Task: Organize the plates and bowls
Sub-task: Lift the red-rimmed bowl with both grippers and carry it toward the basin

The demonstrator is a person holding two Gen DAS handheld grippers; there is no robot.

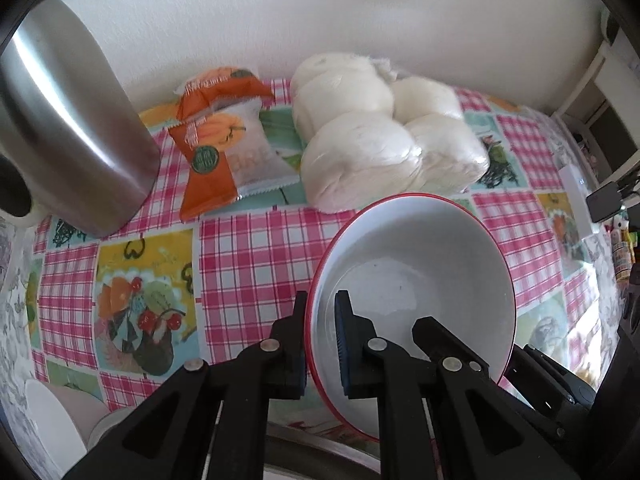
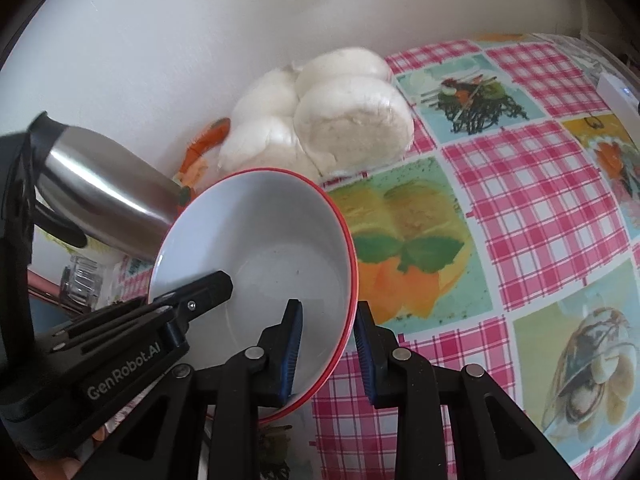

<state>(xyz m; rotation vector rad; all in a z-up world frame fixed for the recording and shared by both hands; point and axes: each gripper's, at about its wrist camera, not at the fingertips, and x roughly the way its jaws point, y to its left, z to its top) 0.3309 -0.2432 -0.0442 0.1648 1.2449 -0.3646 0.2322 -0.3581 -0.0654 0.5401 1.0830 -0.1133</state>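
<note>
A white bowl with a red rim fills the lower centre-right of the left wrist view, tilted and held above the checked tablecloth. The left gripper straddles its near-left rim, one finger outside the wall and the blue-padded one inside, clenched on the wall. In the right wrist view the same bowl sits at lower centre-left, and the right gripper brackets its right-hand rim: the left pad lies inside the bowl, the right pad just outside the red edge. A sliver of gap shows beside the outer pad, so whether it actually pinches the wall I cannot tell. The left gripper's black body, marked GenRobot.AI, reaches into the bowl from the lower left of that view. Behind the bowl, toward the upper centre of both views, lies a clear bag of white buns against the white wall. To its left in the left wrist view sits an orange snack packet, and further left a steel kettle fills the upper left of the frame. A white plate edge shows at the lower left corner.
</note>
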